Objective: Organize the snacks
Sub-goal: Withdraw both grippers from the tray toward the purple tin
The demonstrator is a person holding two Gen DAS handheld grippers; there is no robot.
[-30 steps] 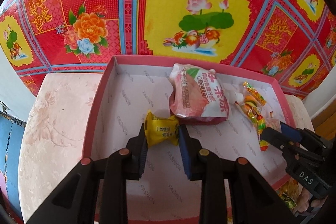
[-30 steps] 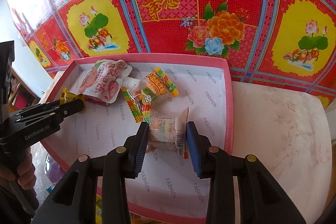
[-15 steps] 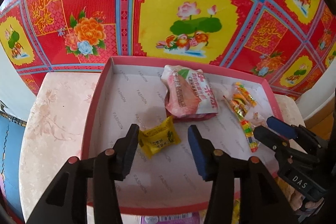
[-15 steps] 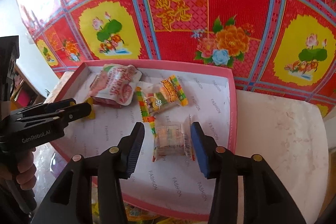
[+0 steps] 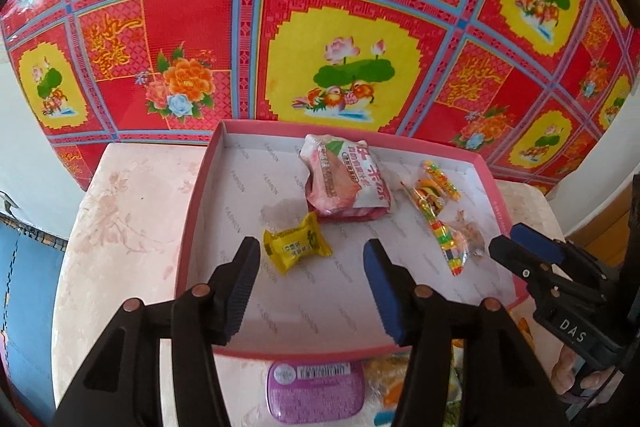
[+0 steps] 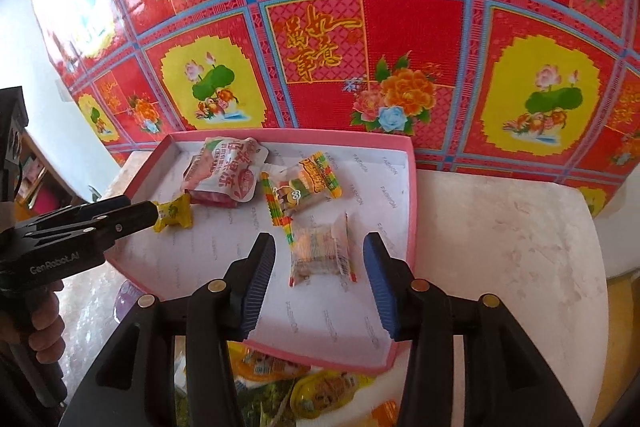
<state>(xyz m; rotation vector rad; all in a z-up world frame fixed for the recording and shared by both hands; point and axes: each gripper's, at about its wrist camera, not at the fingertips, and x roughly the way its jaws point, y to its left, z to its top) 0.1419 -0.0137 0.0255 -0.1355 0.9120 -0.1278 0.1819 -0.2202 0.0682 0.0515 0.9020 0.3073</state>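
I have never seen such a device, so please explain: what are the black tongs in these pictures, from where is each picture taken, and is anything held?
They are hand-held tools, one per hand, each with a camera looking along its fingers. One picture comes from the left gripper, the other from the right gripper. Both have just been opening and hold nothing. In the pink box lie a yellow candy, a pink packet, a colourful packet and a clear packet. More snacks wait outside the box.
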